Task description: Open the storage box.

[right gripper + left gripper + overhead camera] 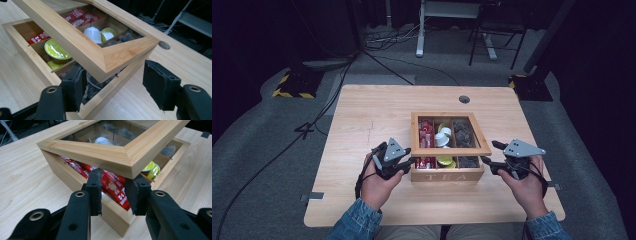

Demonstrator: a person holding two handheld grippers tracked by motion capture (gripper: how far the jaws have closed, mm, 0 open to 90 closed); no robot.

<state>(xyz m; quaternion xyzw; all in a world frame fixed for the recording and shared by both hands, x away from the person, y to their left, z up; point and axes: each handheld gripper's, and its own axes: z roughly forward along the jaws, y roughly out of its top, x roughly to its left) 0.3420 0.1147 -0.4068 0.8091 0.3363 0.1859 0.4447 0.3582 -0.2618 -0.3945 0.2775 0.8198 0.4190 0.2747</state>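
Note:
A wooden tea box (pixel 447 175) stands on the table near its front edge, its glass-paned lid (pixel 451 151) tilted up at the front. My left gripper (pixel 408 163) is at the box's front left corner. In the left gripper view its jaws (pixel 116 177) pinch the lid's corner (pixel 110 157) at the tips, above red packets (pixel 113 187). My right gripper (pixel 488 151) is at the front right corner. Its jaws (pixel 115 72) stand wide open around the lid's corner (pixel 117 56), the right pad (pixel 160 85) clear of the wood. Green (pixel 55 50) and white capsules (pixel 93 33) lie inside.
The light wooden table (pixel 362 120) has bare room left of and behind the box, and a cable hole (pixel 464 99) at the back. Beyond it are grey carpet, cables, a desk frame (pixel 421 30) and two black-and-yellow bases (pixel 294 85).

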